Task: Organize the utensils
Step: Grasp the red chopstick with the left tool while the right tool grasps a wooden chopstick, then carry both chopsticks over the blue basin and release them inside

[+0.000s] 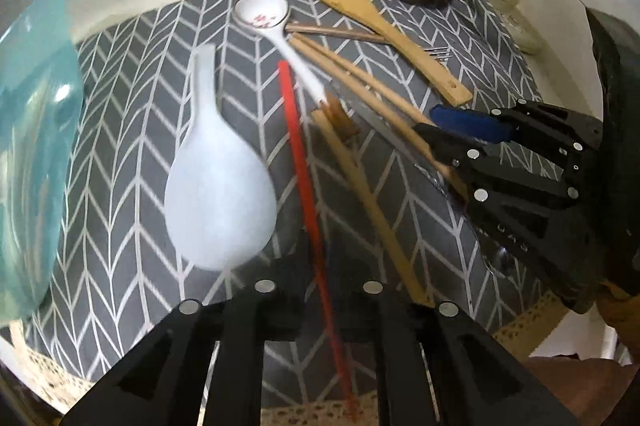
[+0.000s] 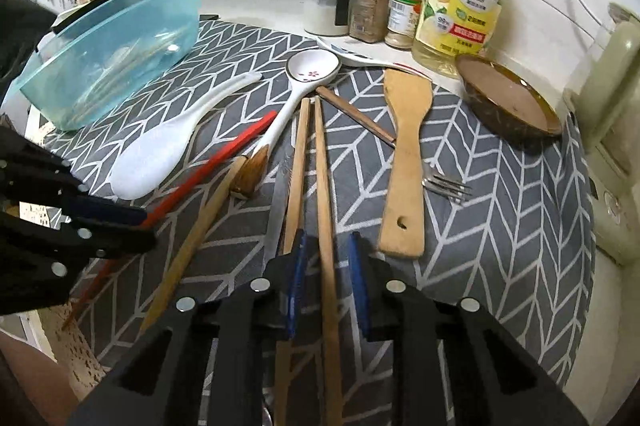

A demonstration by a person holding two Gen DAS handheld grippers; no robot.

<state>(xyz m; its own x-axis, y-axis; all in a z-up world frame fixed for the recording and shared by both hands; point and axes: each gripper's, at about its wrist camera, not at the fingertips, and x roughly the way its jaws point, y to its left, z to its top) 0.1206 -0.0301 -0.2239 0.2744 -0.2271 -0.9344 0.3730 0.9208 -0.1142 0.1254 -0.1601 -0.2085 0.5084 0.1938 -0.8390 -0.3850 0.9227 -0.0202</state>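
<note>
Right wrist: left tongs [image 2: 146, 228] grip red chopstick [image 2: 224, 153]; right tongs [image 2: 327, 258] loosely straddle wooden chopstick [image 2: 322, 165].

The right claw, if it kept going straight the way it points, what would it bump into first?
Probably the wooden chopstick between the right claw's blue pads, then the grey patterned mat underneath. Depth is hard to judge here.
</note>
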